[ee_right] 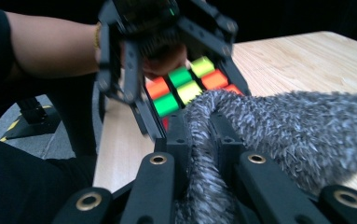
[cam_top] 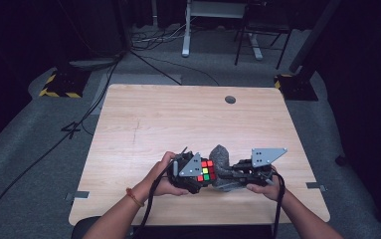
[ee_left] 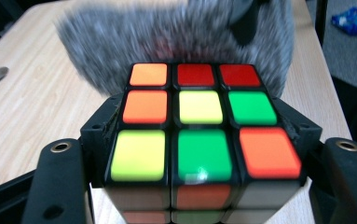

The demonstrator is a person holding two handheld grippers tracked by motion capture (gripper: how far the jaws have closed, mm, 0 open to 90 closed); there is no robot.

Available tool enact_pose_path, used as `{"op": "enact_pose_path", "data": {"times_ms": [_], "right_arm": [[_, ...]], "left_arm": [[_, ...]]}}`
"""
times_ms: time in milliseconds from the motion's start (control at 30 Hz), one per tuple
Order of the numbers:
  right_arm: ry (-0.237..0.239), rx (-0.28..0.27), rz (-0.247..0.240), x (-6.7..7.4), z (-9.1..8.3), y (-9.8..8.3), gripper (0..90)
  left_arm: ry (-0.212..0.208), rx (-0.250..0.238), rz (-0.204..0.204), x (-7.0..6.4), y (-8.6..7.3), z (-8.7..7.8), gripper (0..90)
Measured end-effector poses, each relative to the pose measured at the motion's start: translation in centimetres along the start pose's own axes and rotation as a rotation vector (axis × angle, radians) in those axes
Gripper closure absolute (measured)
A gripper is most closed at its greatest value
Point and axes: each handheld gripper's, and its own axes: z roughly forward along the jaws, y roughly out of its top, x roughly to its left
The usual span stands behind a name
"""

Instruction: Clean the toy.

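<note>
My left gripper [cam_top: 194, 174] is shut on a Rubik's cube [cam_top: 207, 171] near the table's front edge. In the left gripper view the cube [ee_left: 199, 140] sits between the two black jaws, its top face a mix of orange, red, yellow and green. My right gripper [cam_top: 235, 174] is shut on a grey fuzzy cloth [cam_top: 221, 158], which rests against the cube's far side. In the right gripper view the cloth [ee_right: 288, 126] is pinched between the jaws and spreads to the right. Beyond it is the cube [ee_right: 185, 88] in the left gripper [ee_right: 167, 28].
The wooden table [cam_top: 178, 119] has a round cable hole [cam_top: 230, 99] at its back right. Cables and desk legs lie on the grey floor beyond the far edge. A blue object [ee_left: 355, 19] lies on the floor beside the table.
</note>
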Motion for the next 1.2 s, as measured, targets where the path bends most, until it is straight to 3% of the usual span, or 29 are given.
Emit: {"op": "enact_pose_path", "data": {"times_ms": [133, 433, 533, 700, 833, 1000, 1067, 1133, 1200], "right_arm": [[-0.001, 0.005, -0.026, 0.6, 0.2, 0.3, 81.1], [0.020, -0.020, -0.033, 1.0, 0.4, 0.7, 81.2], [0.001, -0.010, -0.045, 1.1, 0.6, 0.8, 81.1], [-0.065, 0.027, -0.031, 0.5, 0.2, 0.5, 81.1], [-0.060, 0.085, -0.005, 0.0, 0.7, -0.3, 81.1], [-0.031, 0.105, -0.001, 0.0, 1.3, -0.6, 81.1], [-0.025, 0.140, 0.001, 0.0, 1.5, -0.7, 81.1], [-0.038, 0.176, -0.012, 0.1, 1.9, -1.0, 81.1], [-0.046, 0.163, -0.026, 0.1, 1.6, -0.7, 81.0]], "left_arm": [[-0.008, 0.017, 0.002, 0.0, 0.0, 0.3, 32.8], [-0.004, 0.070, 0.013, -0.2, 0.1, 1.0, 33.0], [0.010, 0.072, 0.009, -0.1, 0.1, 0.9, 33.2], [0.013, -0.008, -0.033, 0.7, -0.1, -0.4, 33.4], [0.008, -0.062, -0.047, 0.8, 0.3, -1.3, 33.4], [0.010, -0.080, -0.047, 0.9, 0.2, -1.6, 33.3], [0.011, -0.087, -0.047, 0.9, 0.2, -1.7, 33.3], [0.008, -0.085, -0.041, 0.9, 0.3, -1.7, 33.3], [0.008, -0.067, -0.029, 0.7, 0.2, -1.6, 33.4]]}}
